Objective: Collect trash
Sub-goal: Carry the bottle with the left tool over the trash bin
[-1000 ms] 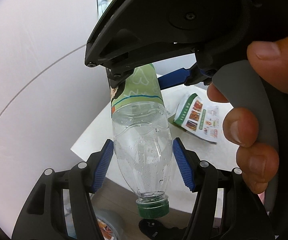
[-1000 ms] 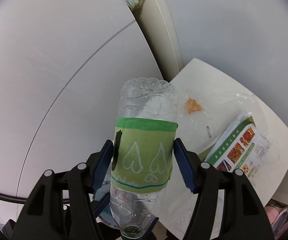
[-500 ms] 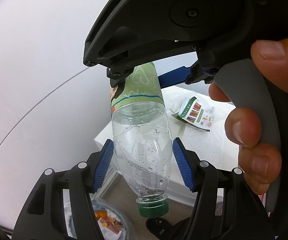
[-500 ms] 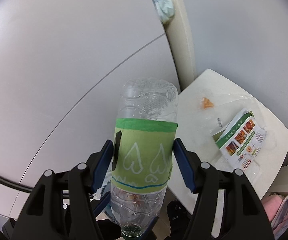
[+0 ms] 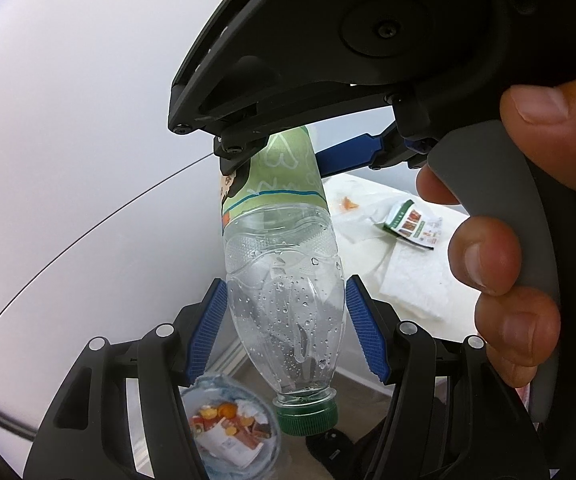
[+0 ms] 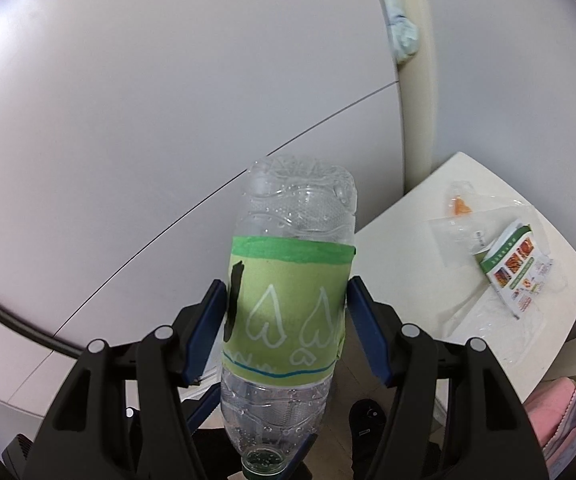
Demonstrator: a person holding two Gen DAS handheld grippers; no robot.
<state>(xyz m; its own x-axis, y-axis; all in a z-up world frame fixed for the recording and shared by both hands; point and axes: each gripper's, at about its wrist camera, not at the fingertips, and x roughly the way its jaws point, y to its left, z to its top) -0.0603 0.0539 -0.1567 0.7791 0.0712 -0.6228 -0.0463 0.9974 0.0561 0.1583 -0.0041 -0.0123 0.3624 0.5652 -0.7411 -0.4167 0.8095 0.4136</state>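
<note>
A clear plastic bottle [image 5: 284, 280] with a green label and green cap hangs cap down in the air. My left gripper [image 5: 286, 326] is shut on its clear lower part. My right gripper [image 6: 286, 330] is shut on its green label [image 6: 288, 304], base pointing up. Below, a trash bin [image 5: 232, 424] with wrappers inside shows in the left wrist view, just left of the cap. A green snack packet [image 6: 516, 272] and clear plastic wrap [image 6: 460, 216] lie on a white table [image 6: 400, 264].
A curved grey-white wall fills the left and top of both views. A beige post [image 6: 416, 80] stands behind the table. The person's hand [image 5: 504, 272] holds the right gripper's handle. Pink cloth [image 6: 560, 412] lies at the lower right.
Both grippers and the bottle have lifted and drawn back from the table, which looks smaller. The trash bin has come further into view beneath the cap.
</note>
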